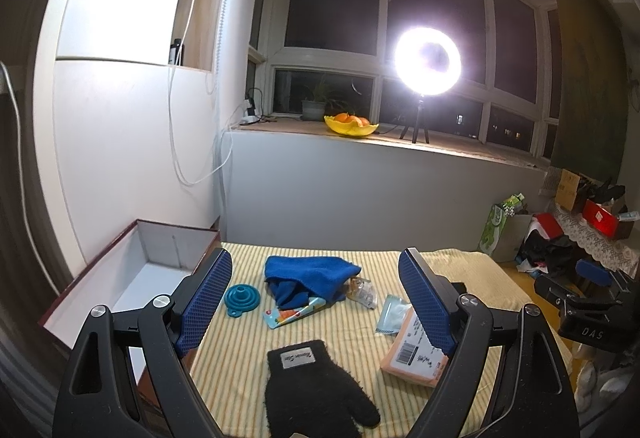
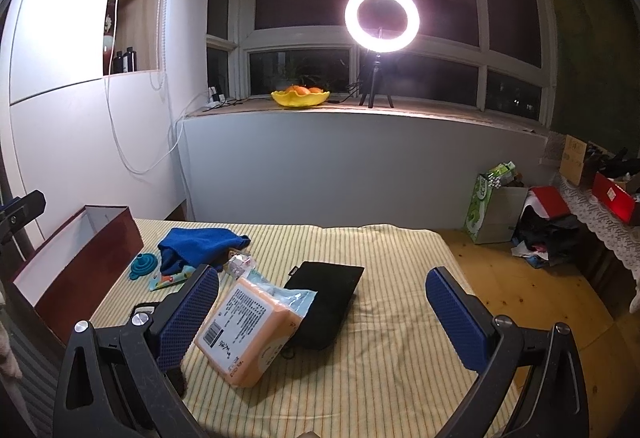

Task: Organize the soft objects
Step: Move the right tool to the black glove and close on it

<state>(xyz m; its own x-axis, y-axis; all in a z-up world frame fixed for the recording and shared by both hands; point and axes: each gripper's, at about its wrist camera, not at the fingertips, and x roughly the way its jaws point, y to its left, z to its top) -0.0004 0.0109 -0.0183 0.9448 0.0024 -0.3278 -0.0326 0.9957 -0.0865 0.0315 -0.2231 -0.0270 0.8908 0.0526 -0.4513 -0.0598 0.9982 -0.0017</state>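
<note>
A black knit glove (image 1: 316,390) lies on the striped yellow cloth (image 1: 240,354) just in front of my open, empty left gripper (image 1: 316,302). A blue towel (image 1: 310,274) lies crumpled farther back; it also shows in the right wrist view (image 2: 200,246). An orange tissue pack (image 2: 248,338) lies between the fingers of my open, empty right gripper (image 2: 320,310), near its left finger; it also shows in the left wrist view (image 1: 412,354). A black pouch (image 2: 324,298) lies behind the pack. The right gripper shows at the left view's right edge (image 1: 592,302).
An open red-sided box (image 1: 132,278) stands at the table's left edge; it also shows in the right wrist view (image 2: 80,262). A teal funnel (image 1: 240,298), a colourful sachet (image 1: 292,314) and clear wrappers (image 1: 392,314) lie on the cloth. Clutter and bags (image 2: 532,230) sit on the floor to the right.
</note>
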